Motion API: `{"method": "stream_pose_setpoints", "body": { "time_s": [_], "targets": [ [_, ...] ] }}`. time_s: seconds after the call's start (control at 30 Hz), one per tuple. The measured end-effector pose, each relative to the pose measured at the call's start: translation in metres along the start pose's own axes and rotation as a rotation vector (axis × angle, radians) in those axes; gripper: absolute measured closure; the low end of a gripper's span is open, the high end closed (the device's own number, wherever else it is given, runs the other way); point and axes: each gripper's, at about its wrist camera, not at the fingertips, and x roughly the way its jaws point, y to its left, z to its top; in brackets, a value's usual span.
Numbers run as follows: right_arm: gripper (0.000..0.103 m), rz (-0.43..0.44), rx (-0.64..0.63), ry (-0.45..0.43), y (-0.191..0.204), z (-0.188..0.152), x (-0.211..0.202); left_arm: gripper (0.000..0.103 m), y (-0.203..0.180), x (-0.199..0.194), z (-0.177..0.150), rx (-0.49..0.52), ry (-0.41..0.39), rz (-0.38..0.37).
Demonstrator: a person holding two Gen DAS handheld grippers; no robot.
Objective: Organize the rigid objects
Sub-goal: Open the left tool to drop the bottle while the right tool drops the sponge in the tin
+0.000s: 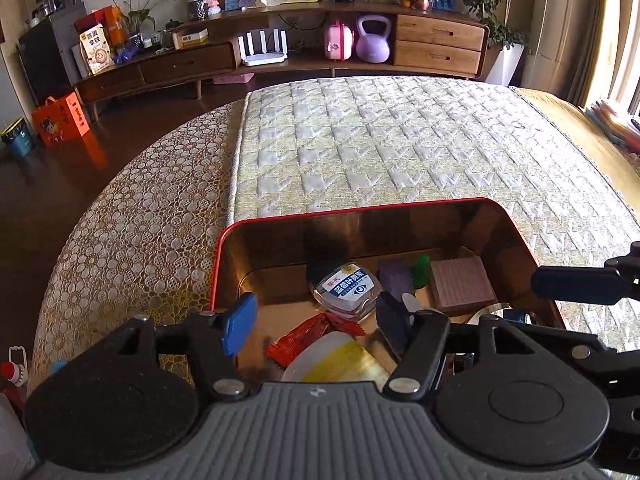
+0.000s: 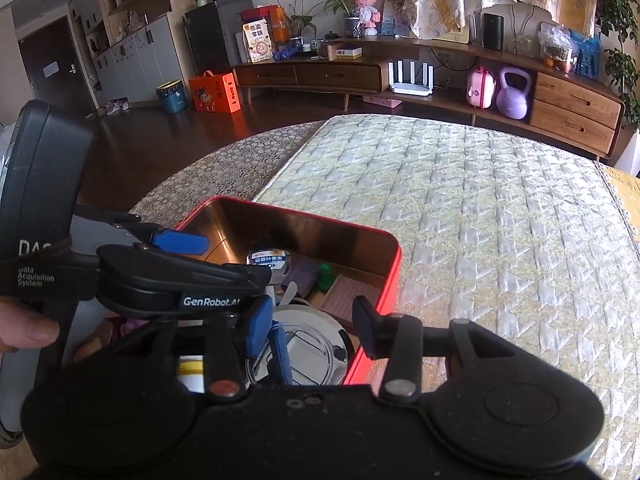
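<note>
Below both tools (image 1: 316, 322) (image 2: 310, 330) — jaws apart, nothing held — red tin (image 1: 360, 209) of oddments.

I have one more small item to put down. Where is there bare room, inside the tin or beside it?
The red tin is crowded right and near; only its far-left floor, beside the clear bottle, is bare. The quilted mat beyond the tin lies wide open.

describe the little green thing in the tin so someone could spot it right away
On the quilted mat sits an open red tin. Near its far wall, the green piece stands between a purple block and a ribbed pink slab. Nothing else there is green.
</note>
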Motion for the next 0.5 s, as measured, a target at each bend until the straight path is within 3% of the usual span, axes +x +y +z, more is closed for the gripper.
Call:
{"method": "stream_pose_setpoints", "body": {
  "time_s": [0.5],
  "targets": [
    [0.04, -0.002, 0.014, -0.048, 0.009, -0.011, -0.04, 0.032, -0.005, -0.054, -0.014, -0.01, -0.061, -0.024]
  ]
}}
